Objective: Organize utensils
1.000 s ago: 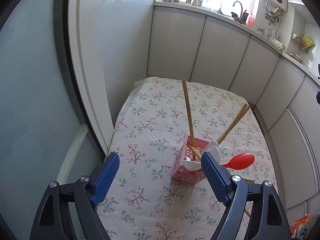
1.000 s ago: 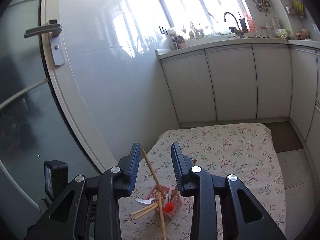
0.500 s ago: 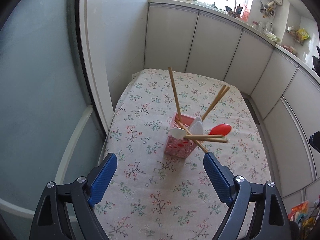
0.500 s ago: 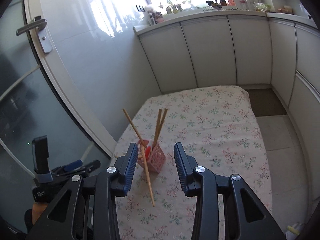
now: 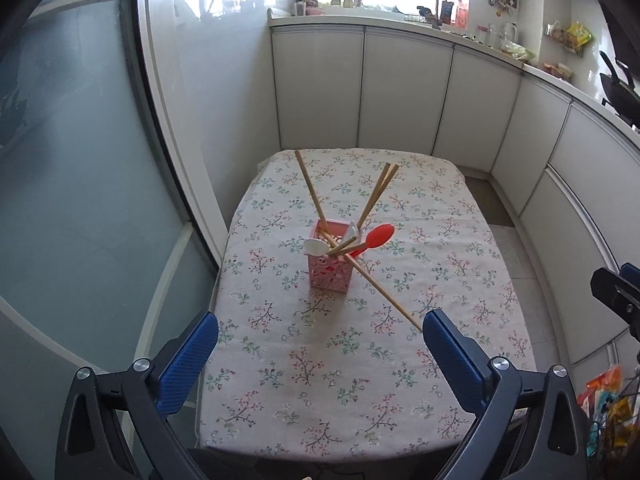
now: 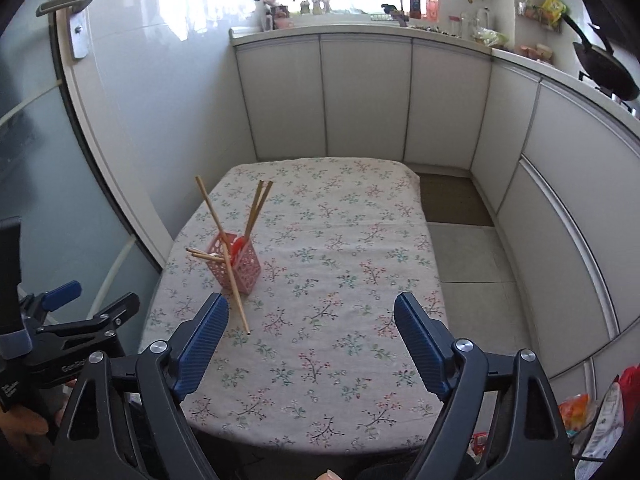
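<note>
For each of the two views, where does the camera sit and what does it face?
Left wrist: sits behind the open left gripper, facing the pink basket on the table; the right gripper shows at the right edge.
Right wrist: sits behind the open right gripper, facing the table's middle; the left gripper and a hand show at left.
Shared: basket, chopsticks, table, cabinets.
</note>
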The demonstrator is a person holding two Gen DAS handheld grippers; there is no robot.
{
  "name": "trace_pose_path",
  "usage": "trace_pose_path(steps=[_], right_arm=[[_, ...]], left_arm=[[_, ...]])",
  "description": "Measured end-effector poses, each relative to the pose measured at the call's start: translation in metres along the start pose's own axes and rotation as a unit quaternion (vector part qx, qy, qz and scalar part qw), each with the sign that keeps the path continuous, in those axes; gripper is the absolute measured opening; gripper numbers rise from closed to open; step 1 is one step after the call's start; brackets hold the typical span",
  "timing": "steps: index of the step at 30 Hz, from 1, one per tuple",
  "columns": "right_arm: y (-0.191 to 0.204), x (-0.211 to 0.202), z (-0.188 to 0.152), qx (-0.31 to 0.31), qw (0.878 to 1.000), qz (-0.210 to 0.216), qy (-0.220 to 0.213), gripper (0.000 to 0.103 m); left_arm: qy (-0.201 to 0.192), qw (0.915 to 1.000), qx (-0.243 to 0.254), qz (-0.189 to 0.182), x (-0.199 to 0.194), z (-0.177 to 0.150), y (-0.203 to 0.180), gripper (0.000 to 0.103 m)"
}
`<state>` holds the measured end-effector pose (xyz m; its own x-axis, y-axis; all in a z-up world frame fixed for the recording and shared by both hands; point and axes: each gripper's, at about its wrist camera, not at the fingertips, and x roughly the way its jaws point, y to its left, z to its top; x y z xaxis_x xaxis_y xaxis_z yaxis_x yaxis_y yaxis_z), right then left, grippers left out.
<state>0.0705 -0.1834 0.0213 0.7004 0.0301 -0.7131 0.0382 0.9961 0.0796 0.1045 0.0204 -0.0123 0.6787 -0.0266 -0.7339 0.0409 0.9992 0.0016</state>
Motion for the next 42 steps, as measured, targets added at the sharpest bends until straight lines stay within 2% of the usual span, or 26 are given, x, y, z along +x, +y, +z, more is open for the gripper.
trace_pose_path(steps=[14, 42], right_arm=[[-0.010, -0.017, -0.002, 0.013, 1.000, -0.002, -0.006, 0.087], [-0.009, -0.010, -0.001, 0.013, 1.000, 0.006, 0.003, 0.087]], left_arm=[[-0.018, 0.9996, 0.019, -0.011, -0.016, 0.001, -0.024, 0.103], [-0.023, 0.9994, 0.025, -0.001, -0.021, 0.002, -0.026, 0.103]])
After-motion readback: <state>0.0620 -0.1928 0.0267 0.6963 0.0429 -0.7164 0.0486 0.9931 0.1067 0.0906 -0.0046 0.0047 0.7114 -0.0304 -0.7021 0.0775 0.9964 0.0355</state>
